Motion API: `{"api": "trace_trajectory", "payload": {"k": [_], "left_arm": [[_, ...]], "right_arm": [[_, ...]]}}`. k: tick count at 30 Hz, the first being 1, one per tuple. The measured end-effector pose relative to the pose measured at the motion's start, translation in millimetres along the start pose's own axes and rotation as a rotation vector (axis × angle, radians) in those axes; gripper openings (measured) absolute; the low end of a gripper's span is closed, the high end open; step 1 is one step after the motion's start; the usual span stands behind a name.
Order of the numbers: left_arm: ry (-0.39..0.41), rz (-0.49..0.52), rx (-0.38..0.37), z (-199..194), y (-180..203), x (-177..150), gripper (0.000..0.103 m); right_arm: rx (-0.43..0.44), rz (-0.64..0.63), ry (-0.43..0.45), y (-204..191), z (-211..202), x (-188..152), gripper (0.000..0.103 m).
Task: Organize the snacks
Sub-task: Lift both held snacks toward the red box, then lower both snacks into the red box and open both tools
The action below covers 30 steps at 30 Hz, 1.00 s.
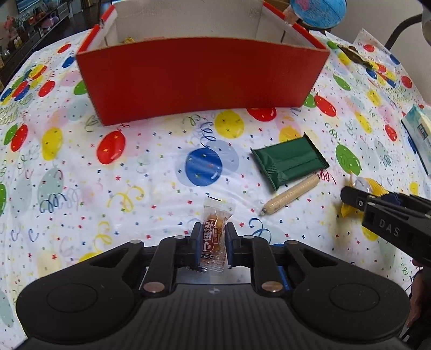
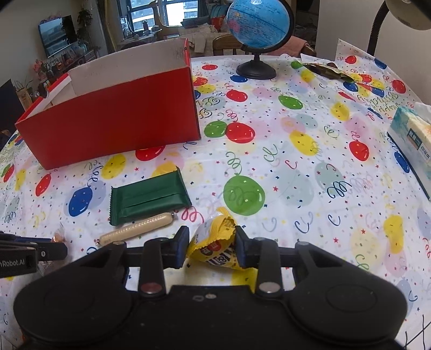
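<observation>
My left gripper (image 1: 213,237) is shut on a small clear-wrapped brown snack (image 1: 215,231) just above the tablecloth. My right gripper (image 2: 211,243) is shut on a yellow snack packet (image 2: 215,242); it also shows at the right of the left wrist view (image 1: 347,199). A green wrapped bar (image 1: 289,160) (image 2: 149,195) and a beige sausage stick (image 1: 291,195) (image 2: 136,230) lie side by side between the grippers. The open red box (image 1: 199,78) (image 2: 113,121) stands beyond them, with something yellow inside at its back left.
A blue globe (image 2: 258,24) on a black stand is at the back. A tissue box (image 2: 412,140) lies at the right edge. A dark snack wrapper (image 2: 327,70) lies at the back right. A lamp arm (image 2: 377,24) rises at far right.
</observation>
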<state>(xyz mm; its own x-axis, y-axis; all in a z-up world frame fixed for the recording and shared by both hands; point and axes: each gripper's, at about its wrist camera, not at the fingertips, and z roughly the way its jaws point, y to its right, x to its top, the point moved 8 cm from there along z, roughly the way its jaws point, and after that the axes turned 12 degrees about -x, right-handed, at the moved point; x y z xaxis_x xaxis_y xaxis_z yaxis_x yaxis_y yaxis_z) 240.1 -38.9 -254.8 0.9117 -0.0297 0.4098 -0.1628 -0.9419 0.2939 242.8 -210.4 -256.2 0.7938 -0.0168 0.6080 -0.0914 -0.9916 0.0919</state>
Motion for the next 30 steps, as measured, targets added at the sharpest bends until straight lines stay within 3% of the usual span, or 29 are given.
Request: {"api": "trace_trajectory", "payload": {"k": [14, 30], "left_arm": [[0.087, -0.068, -0.065, -67, -20, 28, 0.017], [0.251, -0.017, -0.069, -138, -22, 77, 0.017]], "right_arm": [[0.077, 0.030, 0.095, -14, -74, 24, 0.033], [0.180, -0.030, 0.243, -56, -132, 88, 0.033]]}}
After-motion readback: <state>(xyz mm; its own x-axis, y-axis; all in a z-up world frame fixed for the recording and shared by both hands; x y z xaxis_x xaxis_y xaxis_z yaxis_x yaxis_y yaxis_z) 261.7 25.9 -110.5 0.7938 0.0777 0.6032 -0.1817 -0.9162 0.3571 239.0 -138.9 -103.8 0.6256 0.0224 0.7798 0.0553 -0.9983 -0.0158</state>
